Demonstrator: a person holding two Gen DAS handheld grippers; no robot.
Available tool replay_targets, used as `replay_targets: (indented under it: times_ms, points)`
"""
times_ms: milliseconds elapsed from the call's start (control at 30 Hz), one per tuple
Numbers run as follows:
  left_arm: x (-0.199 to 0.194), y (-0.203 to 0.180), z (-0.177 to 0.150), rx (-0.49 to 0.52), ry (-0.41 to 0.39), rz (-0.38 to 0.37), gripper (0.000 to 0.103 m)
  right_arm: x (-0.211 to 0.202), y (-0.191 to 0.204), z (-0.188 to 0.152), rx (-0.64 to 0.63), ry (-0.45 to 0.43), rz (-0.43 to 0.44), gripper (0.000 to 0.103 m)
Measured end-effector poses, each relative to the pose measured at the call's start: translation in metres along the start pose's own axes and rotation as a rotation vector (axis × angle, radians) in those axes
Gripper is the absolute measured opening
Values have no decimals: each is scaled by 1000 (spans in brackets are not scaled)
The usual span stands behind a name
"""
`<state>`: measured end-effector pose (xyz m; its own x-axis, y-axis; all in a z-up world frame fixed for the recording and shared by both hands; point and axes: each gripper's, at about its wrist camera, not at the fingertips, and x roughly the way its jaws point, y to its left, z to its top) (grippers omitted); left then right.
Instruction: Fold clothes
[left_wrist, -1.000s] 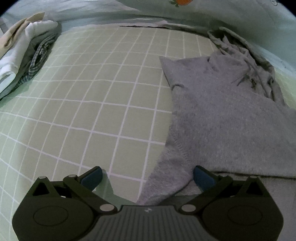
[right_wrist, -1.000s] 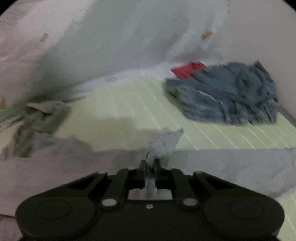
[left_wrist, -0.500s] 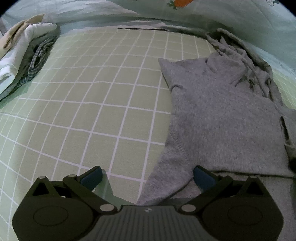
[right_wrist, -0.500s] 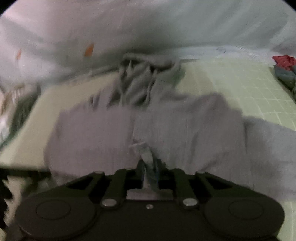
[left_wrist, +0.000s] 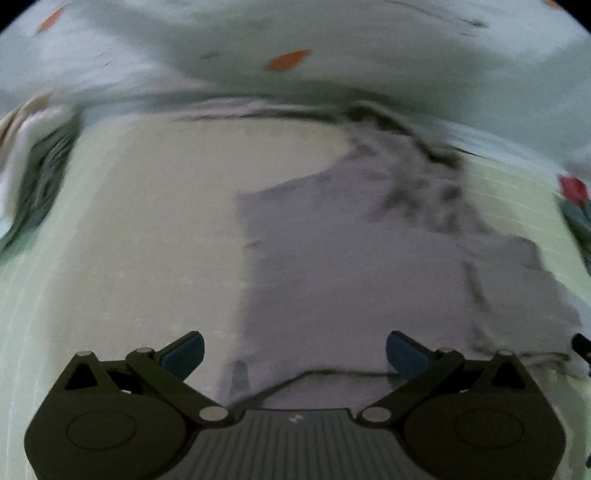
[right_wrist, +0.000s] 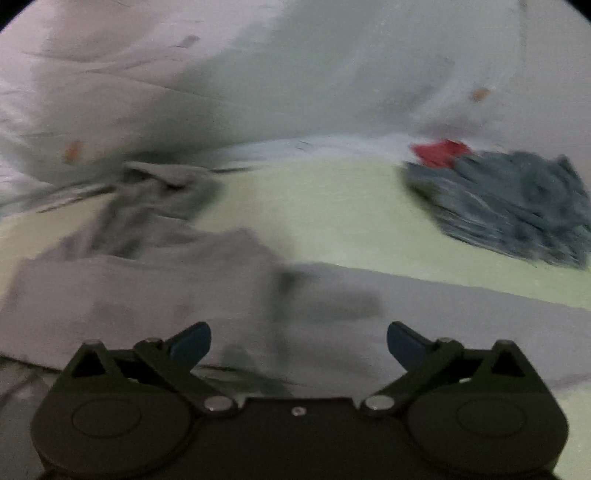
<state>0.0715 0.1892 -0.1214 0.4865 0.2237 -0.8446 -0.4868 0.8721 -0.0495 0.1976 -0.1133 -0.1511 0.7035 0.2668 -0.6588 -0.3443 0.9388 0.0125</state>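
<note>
Grey hoodie (left_wrist: 362, 258) spread flat on green sheet (left_wrist: 147, 240), hood end far, hem near, long axis running away from both cameras. Right gripper (right_wrist: 299, 343) just opened wide, nothing between its jaws; pinched cloth from a moment ago now released. Left gripper (left_wrist: 293, 352) wide open, empty, above hem. Jeans (right_wrist: 517, 206) far right.

On the bed (left_wrist: 147, 240), the hoodie (left_wrist: 351, 277) lies mid-sheet, a clothes stack (left_wrist: 33, 177) to its left, another pile (right_wrist: 517, 206) right.
</note>
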Motion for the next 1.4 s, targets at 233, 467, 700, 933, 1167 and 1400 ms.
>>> replay_targets:
  times_ms: [233,467,700,933,1167,1400]
  points:
    - [1,-103,17,201,-60,-120,88,9,-69,-11,65,37,-89,103]
    - [40,-167,18,285,-34,-119,68,19,-126,-18,86,53,-135,103]
    - [63,-177,17,267,11,-112,13,30,-152,-31,134,55,-146,103]
    - [40,-171,15,255,-60,-84,6,30,-147,-41,154,-28,-184,103]
    - [9,-124,23,179,-122,-2,6,29,-147,-41,150,-45,-189,103]
    - [11,-61,25,79,-123,123,7,30,-147,-42,151,-46,-188,103]
